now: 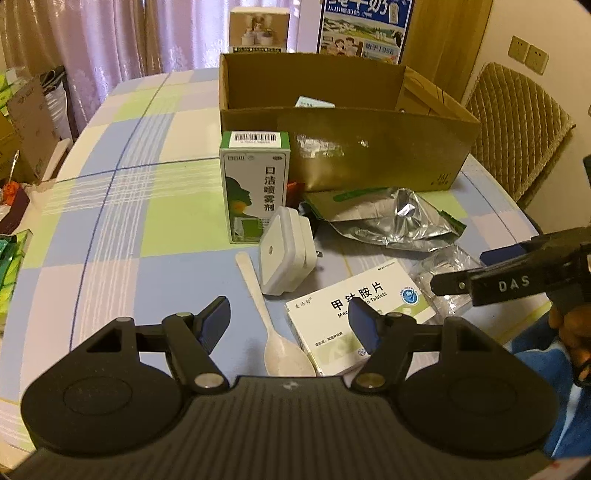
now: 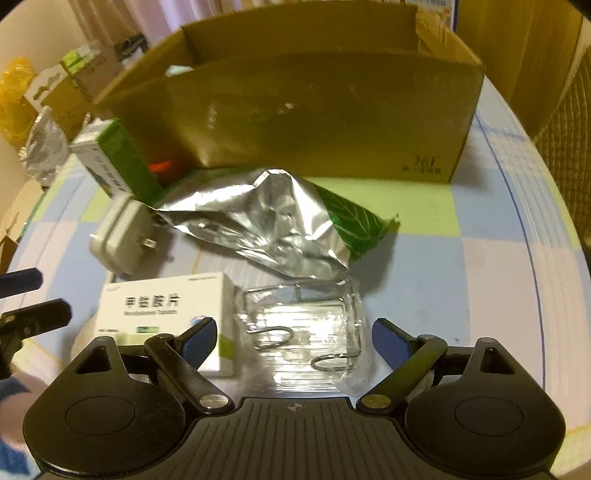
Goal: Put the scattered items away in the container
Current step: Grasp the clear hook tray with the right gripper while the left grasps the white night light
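Observation:
An open cardboard box (image 1: 369, 147) (image 2: 314, 122) stands on the checked tablecloth. In front of it lie a green-white spray carton (image 1: 255, 188) (image 2: 110, 162), a white plug adapter (image 1: 284, 251) (image 2: 122, 232), a crumpled foil pouch (image 1: 391, 218) (image 2: 273, 229), a white tablet box (image 1: 354, 317) (image 2: 166, 314) and a pale spoon (image 1: 258, 295). My left gripper (image 1: 290, 325) (image 2: 29, 297) hangs open over the spoon's bowl, not touching it. My right gripper (image 2: 295, 341) (image 1: 476, 269) is open, straddling a clear packet of metal hooks (image 2: 303, 332) (image 1: 443, 266) without pressing on it.
A quilted chair (image 1: 517, 122) stands behind the table at the right. Printed cartons (image 1: 365, 26) stand behind the box. Boxes and bags (image 1: 26, 122) crowd the floor beyond the table's left edge. The table's rounded edge (image 2: 546, 295) curves past on the right.

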Demonstrator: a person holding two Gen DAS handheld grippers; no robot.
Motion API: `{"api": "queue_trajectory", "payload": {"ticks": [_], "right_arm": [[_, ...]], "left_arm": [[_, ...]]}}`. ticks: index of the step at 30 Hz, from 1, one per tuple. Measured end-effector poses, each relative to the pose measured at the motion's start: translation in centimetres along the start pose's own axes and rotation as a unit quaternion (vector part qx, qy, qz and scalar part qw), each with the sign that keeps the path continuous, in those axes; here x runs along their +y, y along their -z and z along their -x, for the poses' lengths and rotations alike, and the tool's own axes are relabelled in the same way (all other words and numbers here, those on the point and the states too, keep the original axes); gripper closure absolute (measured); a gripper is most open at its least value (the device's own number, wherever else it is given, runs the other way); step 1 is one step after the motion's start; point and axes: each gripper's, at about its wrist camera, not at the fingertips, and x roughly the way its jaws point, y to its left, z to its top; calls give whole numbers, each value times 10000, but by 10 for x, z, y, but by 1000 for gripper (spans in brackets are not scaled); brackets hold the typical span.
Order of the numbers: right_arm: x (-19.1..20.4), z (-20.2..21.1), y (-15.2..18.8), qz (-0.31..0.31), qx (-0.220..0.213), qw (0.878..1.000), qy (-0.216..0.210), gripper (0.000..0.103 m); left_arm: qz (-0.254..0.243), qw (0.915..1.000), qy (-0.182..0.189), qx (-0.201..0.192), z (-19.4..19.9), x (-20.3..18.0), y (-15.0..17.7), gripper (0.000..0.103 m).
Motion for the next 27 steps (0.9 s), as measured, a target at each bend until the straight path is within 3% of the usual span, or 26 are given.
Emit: {"api": "queue_trajectory", "payload": {"ticks": [8, 12, 20, 23, 27], "right_arm": [[0, -10, -7, -17, 58, 10000, -65, 17], [-3, -11, -8, -129, 100, 9998, -66, 32], [-6, -8, -7, -189, 43, 9997, -118, 37], [-8, -6, -7, -247, -28, 9996, -99, 38], [-9, -5, -8, -275, -52, 9996, -101, 38]], "left_arm": [[-210, 9997, 51, 145, -14, -1, -9, 37], [-319, 9993, 75, 206, -23, -4, -19, 37], [-437, 9984, 155, 323, -49, -7, -38, 38], [-503, 9980, 119, 376, -58, -8, -42, 40], [-622, 9969, 28, 481, -68, -10, -44, 53]]}}
